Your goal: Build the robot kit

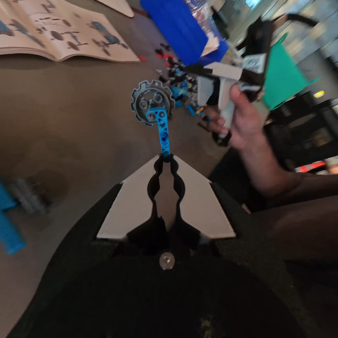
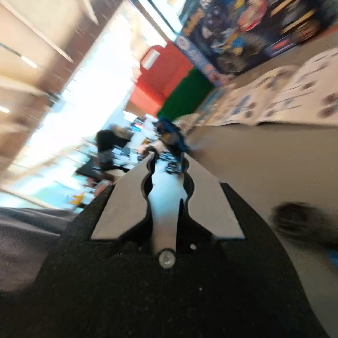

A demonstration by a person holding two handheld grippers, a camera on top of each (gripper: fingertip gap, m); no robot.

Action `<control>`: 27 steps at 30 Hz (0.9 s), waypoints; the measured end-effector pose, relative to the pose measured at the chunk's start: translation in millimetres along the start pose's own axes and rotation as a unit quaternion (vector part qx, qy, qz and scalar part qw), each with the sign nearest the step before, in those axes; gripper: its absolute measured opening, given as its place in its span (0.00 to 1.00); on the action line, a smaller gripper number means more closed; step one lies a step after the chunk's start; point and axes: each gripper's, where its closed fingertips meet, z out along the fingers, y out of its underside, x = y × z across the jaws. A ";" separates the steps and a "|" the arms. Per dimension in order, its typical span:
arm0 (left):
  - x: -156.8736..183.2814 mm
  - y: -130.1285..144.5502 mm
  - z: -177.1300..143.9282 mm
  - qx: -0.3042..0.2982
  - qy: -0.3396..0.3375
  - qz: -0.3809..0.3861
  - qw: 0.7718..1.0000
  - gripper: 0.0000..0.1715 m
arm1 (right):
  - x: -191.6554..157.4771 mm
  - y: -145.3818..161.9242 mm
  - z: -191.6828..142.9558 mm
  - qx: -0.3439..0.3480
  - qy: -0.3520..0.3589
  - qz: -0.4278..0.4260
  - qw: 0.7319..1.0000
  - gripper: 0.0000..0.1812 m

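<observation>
The left tongs (image 1: 166, 158) pinch the near end of a slim blue perforated plastic beam (image 1: 161, 130), carrying a grey toothed plastic wheel (image 1: 144, 99) above the brown tabletop (image 1: 76, 128). Right of that wheel, the right tongs (image 1: 213, 102) are spread and empty, over scattered small blue and black plastic parts (image 1: 180, 86).

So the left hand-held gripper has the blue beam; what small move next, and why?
Probably hold the left hand-held gripper steady: it pinches only the blue beam end, the grey toothed wheel overhangs, and the right hand-held gripper is open, blurred, empty.
</observation>
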 end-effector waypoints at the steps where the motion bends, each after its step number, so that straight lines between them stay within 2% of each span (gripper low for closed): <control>1: -7.2 5.6 -3.8 -0.006 -0.020 0.020 1.000 0.04 | 12.3 0.7 -5.5 -0.027 0.055 -0.061 0.996 0.16; 3: -15.9 12.5 -10.0 -0.008 -0.042 0.056 0.998 0.04 | 35.9 7.6 -13.4 -0.090 0.147 -0.167 0.971 0.16; 5: -16.5 14.7 -13.9 -0.005 -0.039 0.075 0.996 0.04 | 51.4 25.6 -15.7 -0.167 0.191 -0.236 0.938 0.17; 11: -3.8 5.0 -26.6 0.032 0.013 0.134 0.990 0.04 | 68.4 78.8 -7.7 -0.308 0.191 -0.307 0.880 0.17; 14: 5.7 -1.0 -30.5 0.063 0.044 0.161 0.984 0.04 | 81.8 80.3 -1.7 -0.334 0.208 -0.325 0.860 0.15; 19: 7.8 -15.4 -32.3 0.110 0.036 0.197 0.974 0.04 | 80.6 77.7 6.2 -0.348 0.217 -0.310 0.858 0.14; 24: 15.4 -20.4 -22.6 0.130 0.066 0.199 0.969 0.04 | 79.0 75.7 -37.8 -0.370 0.263 -0.317 0.833 0.12; 27: 16.3 -17.8 -9.5 0.117 0.068 0.212 0.968 0.04 | 77.8 70.4 -55.8 -0.360 0.282 -0.295 0.839 0.12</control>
